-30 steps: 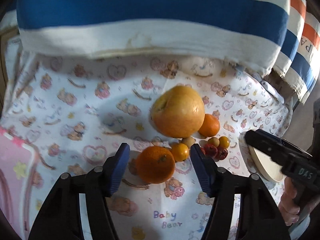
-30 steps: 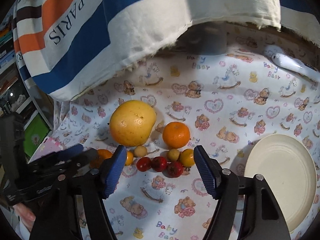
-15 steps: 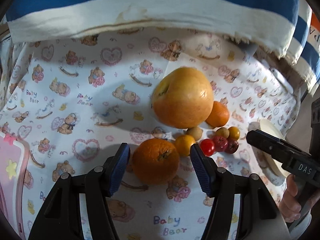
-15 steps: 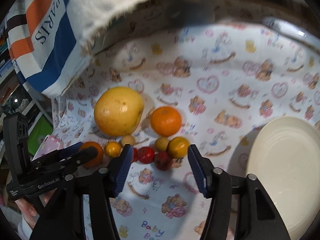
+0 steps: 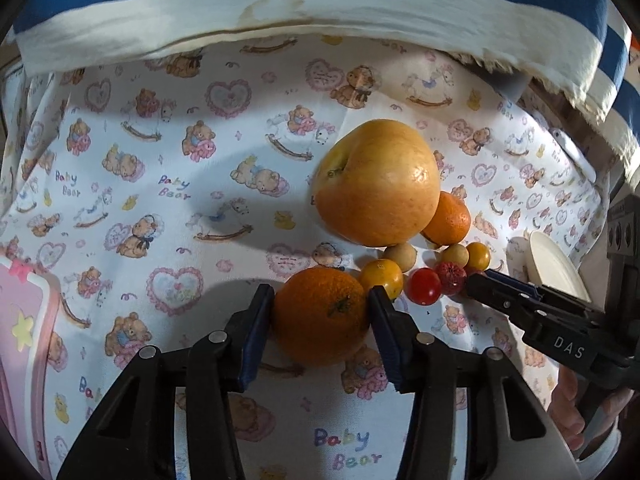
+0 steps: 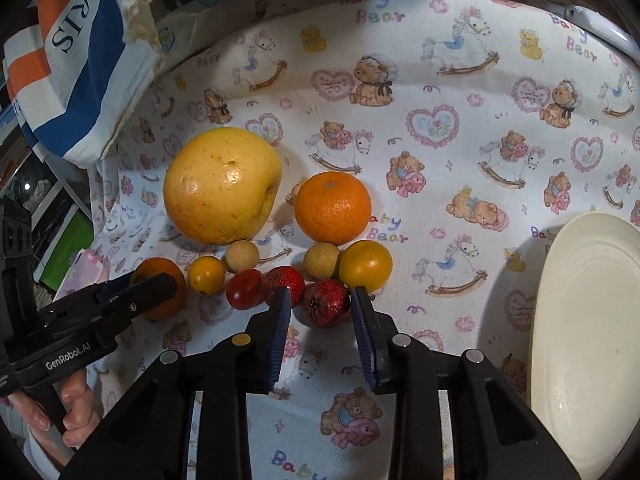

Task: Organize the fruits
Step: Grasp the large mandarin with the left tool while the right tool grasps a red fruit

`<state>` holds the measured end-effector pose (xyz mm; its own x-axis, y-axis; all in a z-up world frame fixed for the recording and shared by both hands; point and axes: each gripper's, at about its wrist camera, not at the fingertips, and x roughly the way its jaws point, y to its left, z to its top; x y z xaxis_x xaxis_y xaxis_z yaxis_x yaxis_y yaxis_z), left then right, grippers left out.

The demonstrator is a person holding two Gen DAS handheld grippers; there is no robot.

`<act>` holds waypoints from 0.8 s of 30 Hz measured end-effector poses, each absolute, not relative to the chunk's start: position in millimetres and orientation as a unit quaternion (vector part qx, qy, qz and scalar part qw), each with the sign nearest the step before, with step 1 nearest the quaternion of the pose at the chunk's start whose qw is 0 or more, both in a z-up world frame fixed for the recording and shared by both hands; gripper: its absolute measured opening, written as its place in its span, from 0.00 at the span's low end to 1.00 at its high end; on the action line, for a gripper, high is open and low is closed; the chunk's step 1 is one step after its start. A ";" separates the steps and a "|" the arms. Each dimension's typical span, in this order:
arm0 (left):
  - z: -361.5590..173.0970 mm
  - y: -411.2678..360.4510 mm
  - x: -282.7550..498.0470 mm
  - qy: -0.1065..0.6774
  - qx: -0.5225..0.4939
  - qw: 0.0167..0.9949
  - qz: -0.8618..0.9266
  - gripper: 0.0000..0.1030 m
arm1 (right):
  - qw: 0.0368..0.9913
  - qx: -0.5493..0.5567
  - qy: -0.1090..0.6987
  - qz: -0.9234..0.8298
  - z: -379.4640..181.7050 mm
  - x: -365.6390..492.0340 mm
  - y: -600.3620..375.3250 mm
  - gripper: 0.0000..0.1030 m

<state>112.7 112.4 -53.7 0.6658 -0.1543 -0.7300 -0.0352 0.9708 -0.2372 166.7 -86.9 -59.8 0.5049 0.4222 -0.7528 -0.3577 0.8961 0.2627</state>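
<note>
Gripping: the left claw [image 5: 321,322] has just been closing, and its 2 blue pads [image 5: 256,336] now press both flanks of a mandarin orange [image 5: 321,316] lying on the cloth.
Right claw: the right claw [image 6: 320,312] has just been closing too; it stands narrow around a bumpy red fruit [image 6: 326,302], and I cannot tell whether the pads touch it.
Cloth: a white Baby Bear print sheet [image 6: 460,128] carries all the fruit.
Big fruit: a large yellow pomelo [image 6: 222,186] sits at 11 o'clock from the right claw, with a 2nd mandarin [image 6: 333,208] just beside it at its 3 o'clock.
Small fruit: a row runs below them, namely a yellow cherry tomato [image 6: 207,275], a tan longan [image 6: 242,256], a red cherry tomato [image 6: 245,289], a 2nd bumpy red fruit [image 6: 283,282], another longan [image 6: 322,260] and a larger yellow tomato [image 6: 365,266].
Plate: a cream plate [image 6: 588,340] lies at 3 o'clock of the right claw, well apart from the fruit.
Background: a blue, white and orange striped towel [image 6: 80,52] hangs at 10 o'clock.
Person: fingers [image 6: 76,412] wrap the left tool's handle at 8 o'clock.
</note>
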 end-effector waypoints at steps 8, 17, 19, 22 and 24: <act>-55.8 101.1 113.8 0.406 -0.087 0.910 -0.019 0.46 | 0.868 0.030 0.448 0.214 -63.3 168.4 -85.5 0.25; -37.2 98.4 99.6 0.353 -0.071 0.933 -0.016 0.45 | 0.884 0.036 0.414 0.213 -46.5 160.4 -91.5 0.25; -33.3 98.3 96.8 0.336 -0.070 0.939 -0.014 0.45 | 0.887 0.037 0.410 0.208 -43.4 158.7 -93.2 0.25; -26.7 97.3 93.0 0.320 -0.075 0.944 -0.018 0.45 | 0.888 0.035 0.408 0.207 -38.6 156.4 -91.7 0.25; -21.8 101.5 86.0 0.309 -0.077 0.948 -0.020 0.45 | 0.893 0.030 0.401 0.205 -33.8 152.9 -91.4 0.25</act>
